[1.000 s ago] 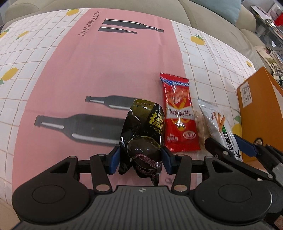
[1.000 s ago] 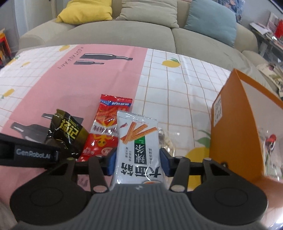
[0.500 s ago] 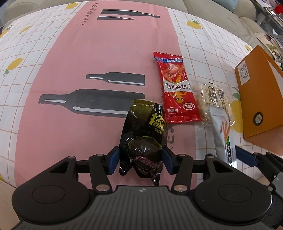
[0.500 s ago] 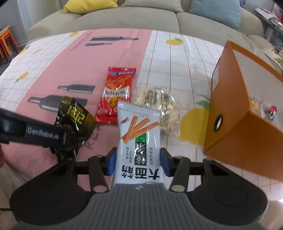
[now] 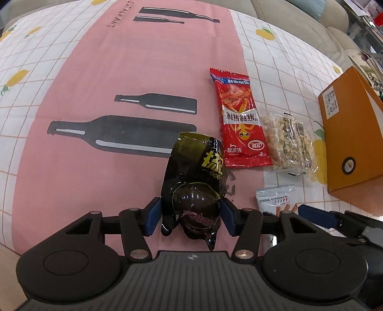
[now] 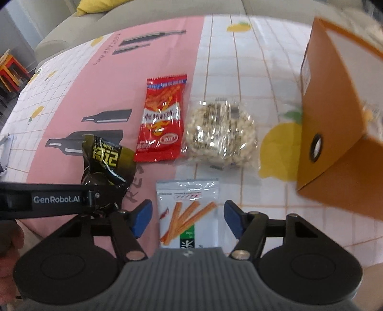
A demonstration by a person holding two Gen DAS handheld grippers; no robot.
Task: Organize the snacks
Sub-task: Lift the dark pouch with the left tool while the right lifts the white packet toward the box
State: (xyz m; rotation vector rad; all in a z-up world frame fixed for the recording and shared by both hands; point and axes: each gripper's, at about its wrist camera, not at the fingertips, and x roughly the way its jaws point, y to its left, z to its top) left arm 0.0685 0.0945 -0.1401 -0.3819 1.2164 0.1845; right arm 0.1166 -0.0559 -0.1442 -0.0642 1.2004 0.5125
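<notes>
My left gripper is shut on a black snack packet with yellow lettering, held just above the tablecloth; the packet also shows in the right wrist view. My right gripper is open, its blue pads apart from the white noodle-stick packet lying flat between them; the packet also shows in the left wrist view. A red snack packet and a clear bag of pale puffed snacks lie side by side farther out.
An open orange cardboard box stands at the right with some snacks inside. The table wears a pink and white checked cloth with bottle prints. A beige sofa lies beyond the table.
My right gripper has opened and let go of the white noodle-stick packet, which now lies on the cloth. Both grippers have drawn back toward the near edge. The left still holds the black packet.
</notes>
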